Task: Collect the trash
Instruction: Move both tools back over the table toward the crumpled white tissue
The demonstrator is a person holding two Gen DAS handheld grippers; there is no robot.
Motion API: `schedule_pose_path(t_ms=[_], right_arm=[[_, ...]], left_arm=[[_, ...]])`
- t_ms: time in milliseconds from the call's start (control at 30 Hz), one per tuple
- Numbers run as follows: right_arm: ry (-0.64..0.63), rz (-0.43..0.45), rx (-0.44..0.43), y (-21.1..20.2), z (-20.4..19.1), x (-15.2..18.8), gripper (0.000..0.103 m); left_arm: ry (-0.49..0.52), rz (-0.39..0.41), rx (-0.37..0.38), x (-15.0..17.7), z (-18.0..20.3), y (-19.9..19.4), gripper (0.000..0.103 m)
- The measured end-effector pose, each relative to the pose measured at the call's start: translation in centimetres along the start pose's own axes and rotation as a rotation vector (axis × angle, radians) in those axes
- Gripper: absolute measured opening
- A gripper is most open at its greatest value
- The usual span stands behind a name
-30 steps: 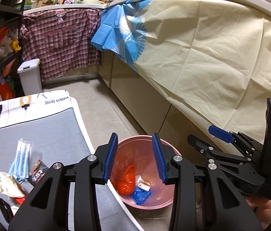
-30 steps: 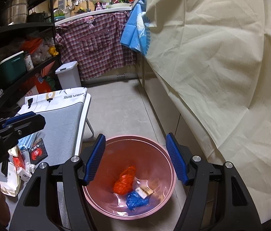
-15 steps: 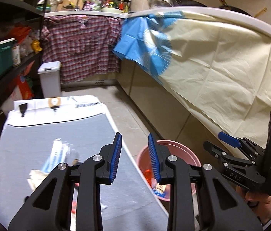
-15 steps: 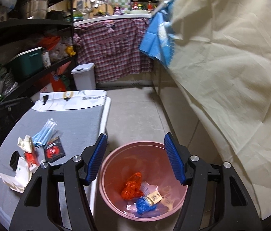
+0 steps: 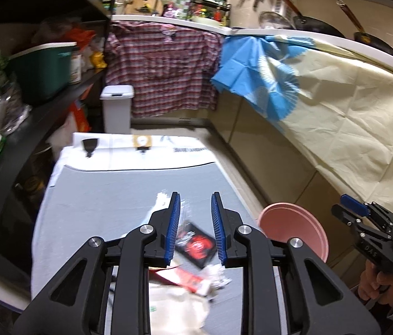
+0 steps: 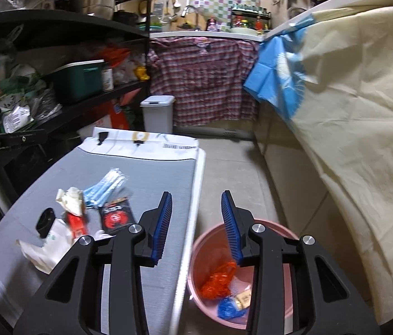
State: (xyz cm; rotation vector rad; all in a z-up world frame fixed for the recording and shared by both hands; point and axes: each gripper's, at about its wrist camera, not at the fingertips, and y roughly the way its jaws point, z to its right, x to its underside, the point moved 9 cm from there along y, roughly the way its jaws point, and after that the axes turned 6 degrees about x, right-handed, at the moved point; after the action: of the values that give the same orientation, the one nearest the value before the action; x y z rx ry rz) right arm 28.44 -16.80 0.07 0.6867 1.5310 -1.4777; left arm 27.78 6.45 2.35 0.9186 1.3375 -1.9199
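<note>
Cluttered kitchen shelves and a plaid cloth sit beyond a grey padded table point(image 6: 151, 173). Your left tongs point(image 5: 195, 224) hang open and empty over the table; between and just below their tips lie a black-and-red packet point(image 5: 196, 244), a red wrapper point(image 5: 188, 277) and crumpled white paper point(image 5: 176, 307). Your right tongs point(image 6: 197, 226) gape open, holding nothing, with the table edge at their left tip. Under the right tip, a pink bin point(image 6: 196, 254) on the floor holds orange point(image 6: 218, 280) and blue point(image 6: 228, 308) scraps.

Narrow kitchen; beige tiled floor point(image 6: 232, 162); black shelving point(image 6: 65, 33) (crammed) left; cream cloth point(image 6: 358, 117) draping the right counter.
</note>
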Motion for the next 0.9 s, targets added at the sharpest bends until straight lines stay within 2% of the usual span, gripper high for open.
schedule_pose_path(t_ms=[200, 467, 900], right_arm=[[0.000, -0.029, -0.075, 1.2, -4.0, 1.0, 0.029], [-0.017, -0.066, -0.126, 3.1, -8.7, 3.1, 0.029], [-0.046, -0.174, -0.181, 6.9, -12.7, 6.1, 0.032]], left_arm=[[-0.027, -0.017, -0.049, 1.2, -3.8, -0.7, 0.021], [-0.065, -0.042, -0.087, 3.2, -7.7, -0.7, 0.020], [-0.083, -0.114, -0.070, 5.9, -8.7, 2.9, 0.021]])
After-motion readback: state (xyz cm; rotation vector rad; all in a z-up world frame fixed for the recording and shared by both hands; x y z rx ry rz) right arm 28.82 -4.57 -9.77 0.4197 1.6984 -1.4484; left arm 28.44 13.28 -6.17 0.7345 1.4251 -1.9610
